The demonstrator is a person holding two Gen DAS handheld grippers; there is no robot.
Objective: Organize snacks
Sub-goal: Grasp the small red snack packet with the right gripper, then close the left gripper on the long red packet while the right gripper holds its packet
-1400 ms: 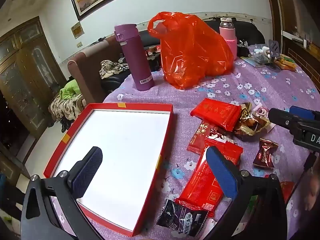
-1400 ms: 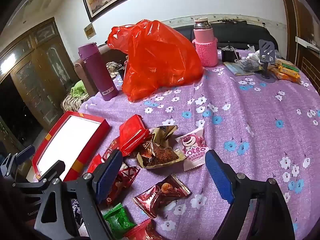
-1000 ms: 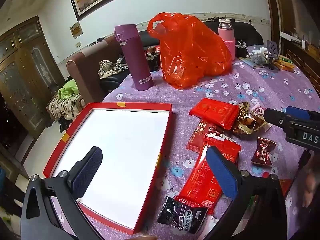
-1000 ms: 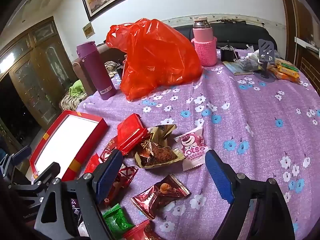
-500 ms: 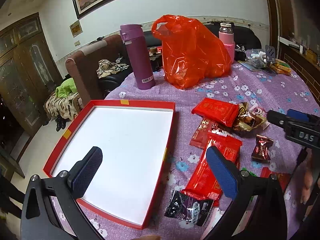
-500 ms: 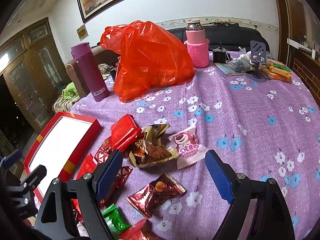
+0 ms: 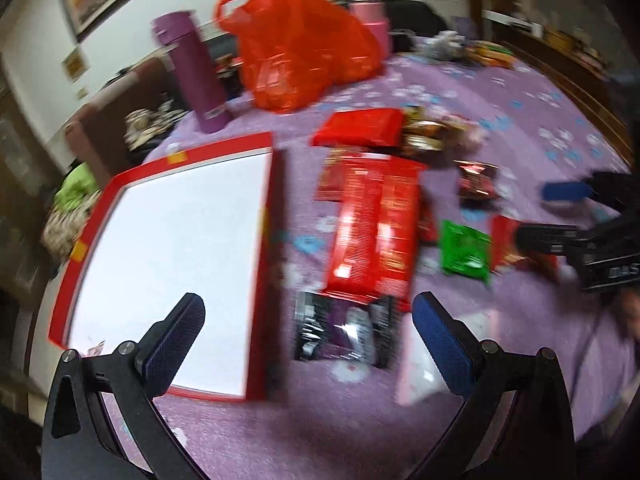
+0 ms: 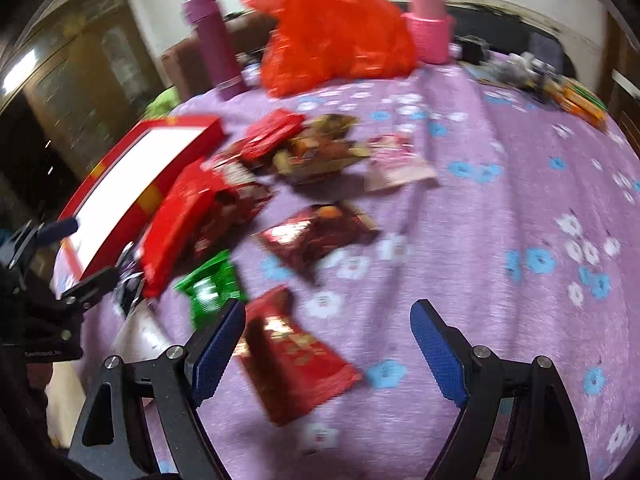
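Tongs on left (image 7: 308,344) and right (image 8: 324,344) gape wide, empty, above scattered snacks (image 7: 372,228).

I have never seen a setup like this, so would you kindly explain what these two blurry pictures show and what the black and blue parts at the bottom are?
A person holds a two-finger tool in each hand, each carrying a forward-looking camera. One picture looks past the left hand-held gripper, the other past the right hand-held gripper; the blue parts are their pads. Both are open and hold nothing. On the purple flowered tablecloth lie scattered snack packets, including a long red packet and a green packet, beside a red tray with nothing in it. Behind stands an orange plastic bag.
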